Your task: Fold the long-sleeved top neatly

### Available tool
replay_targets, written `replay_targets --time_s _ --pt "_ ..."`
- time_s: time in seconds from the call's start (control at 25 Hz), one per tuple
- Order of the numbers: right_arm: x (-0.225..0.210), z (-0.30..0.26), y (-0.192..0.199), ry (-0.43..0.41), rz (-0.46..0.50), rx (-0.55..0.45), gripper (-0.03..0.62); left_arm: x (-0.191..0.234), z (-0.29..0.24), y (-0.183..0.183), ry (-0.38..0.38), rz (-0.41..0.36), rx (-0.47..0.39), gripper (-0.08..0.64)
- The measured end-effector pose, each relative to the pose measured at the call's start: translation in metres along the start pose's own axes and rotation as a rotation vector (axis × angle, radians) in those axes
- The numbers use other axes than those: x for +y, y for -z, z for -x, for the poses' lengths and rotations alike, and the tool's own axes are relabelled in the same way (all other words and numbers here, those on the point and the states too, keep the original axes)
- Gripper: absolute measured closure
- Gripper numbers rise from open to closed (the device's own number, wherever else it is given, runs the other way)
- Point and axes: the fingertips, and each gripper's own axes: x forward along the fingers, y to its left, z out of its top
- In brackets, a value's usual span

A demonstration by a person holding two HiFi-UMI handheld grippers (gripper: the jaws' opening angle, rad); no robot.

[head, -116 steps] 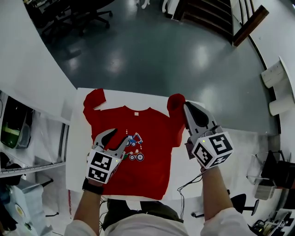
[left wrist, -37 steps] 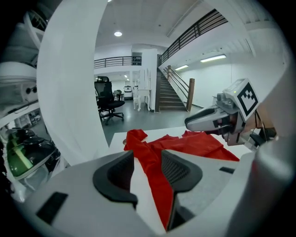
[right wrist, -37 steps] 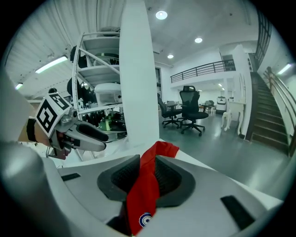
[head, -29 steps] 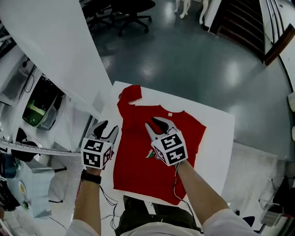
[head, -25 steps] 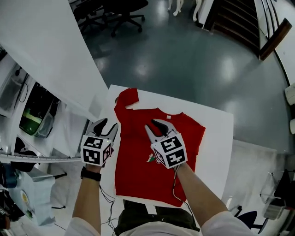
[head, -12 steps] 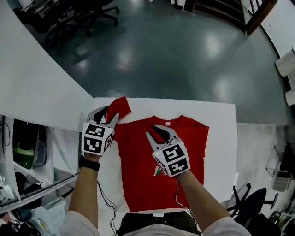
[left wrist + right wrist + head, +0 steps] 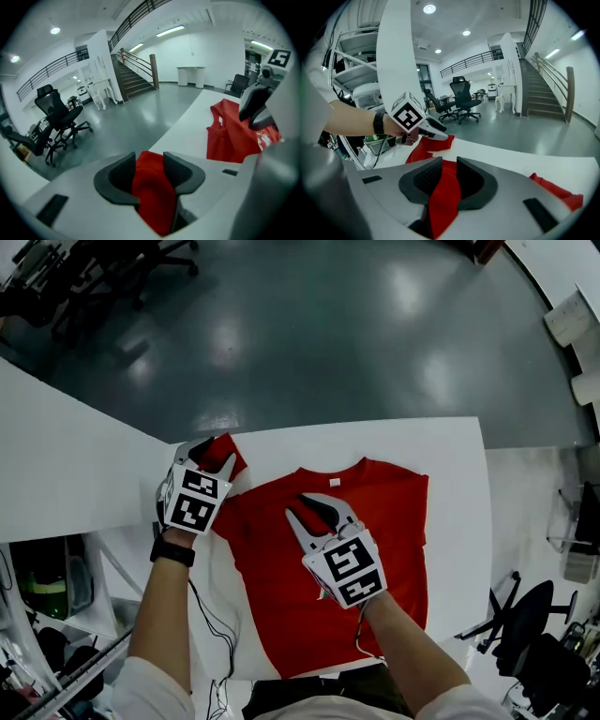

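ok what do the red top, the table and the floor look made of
Red long-sleeved top: soft knit cloth, probably cotton jersey, matte; it creases and bunches into folds.
Table: hard, smooth white board, maybe laminate; flat, with barely any shine.
Floor: hard grey coating, perhaps epoxy or sealed concrete; glossy, with bright patches of reflected light.

— What do we see around us?
— We see a glossy grey floor (image 7: 309, 324), black office chairs (image 7: 56, 117) and a staircase (image 7: 136, 79) against white walls (image 7: 187, 51).
— And overhead?
— We see round ceiling lights (image 7: 429, 8) and a railed balcony (image 7: 473, 60).
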Motion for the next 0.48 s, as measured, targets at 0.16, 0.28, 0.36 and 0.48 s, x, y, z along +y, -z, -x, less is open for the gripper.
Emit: replay_targets --time_s 0.16,0.28,0.36,0.48 --pt "-0.01 0.001 0.006 0.01 -0.022 0.005 0.485 -0.003 -0.019 0.007 0.013 -0.055 0.064 0.371" --pt "-0.015 -0.001 0.012 0.017 -0.038 0.016 0.488 -0.005 -0.025 0.009 0.02 -0.077 0.061 0.415" --pt "-0.015 -0.003 0.013 0.017 -0.042 0.018 0.488 -0.005 -0.025 0.01 0.014 -0.085 0.046 0.48" --pt "-0.015 -0.006 0.012 0.011 -0.037 0.016 0.488 -0.003 -0.022 0.009 0.003 -0.09 0.027 0.492"
